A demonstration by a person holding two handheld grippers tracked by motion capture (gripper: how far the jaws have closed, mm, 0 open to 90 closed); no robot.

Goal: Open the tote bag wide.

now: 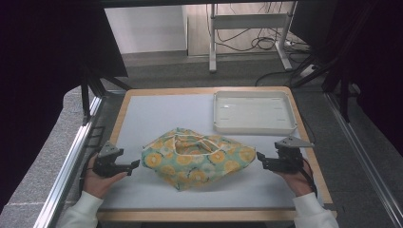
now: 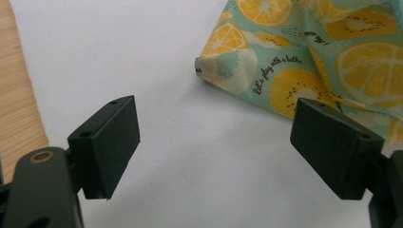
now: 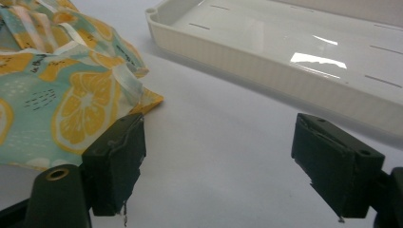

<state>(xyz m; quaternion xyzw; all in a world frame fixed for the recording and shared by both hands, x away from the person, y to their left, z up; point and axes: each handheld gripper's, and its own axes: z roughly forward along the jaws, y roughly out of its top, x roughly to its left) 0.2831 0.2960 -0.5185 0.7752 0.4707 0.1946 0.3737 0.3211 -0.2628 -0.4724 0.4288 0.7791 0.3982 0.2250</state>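
A teal cloth bag (image 1: 197, 158) printed with orange and lemon slices lies crumpled in the middle of the white mat, with its white drawstrings (image 1: 192, 142) loose on top. My left gripper (image 1: 135, 165) rests on the mat just left of the bag, open, with nothing between its jaws. The bag's left corner (image 2: 223, 64) lies a little ahead of them. My right gripper (image 1: 260, 157) sits just right of the bag, open and empty. The bag's right corner (image 3: 147, 99) lies beside the left jaw.
An empty white plastic tray (image 1: 253, 112) stands at the back right of the mat, close ahead of the right gripper (image 3: 223, 166). The wooden table edge (image 2: 16, 95) runs along the left. Metal rails flank the table.
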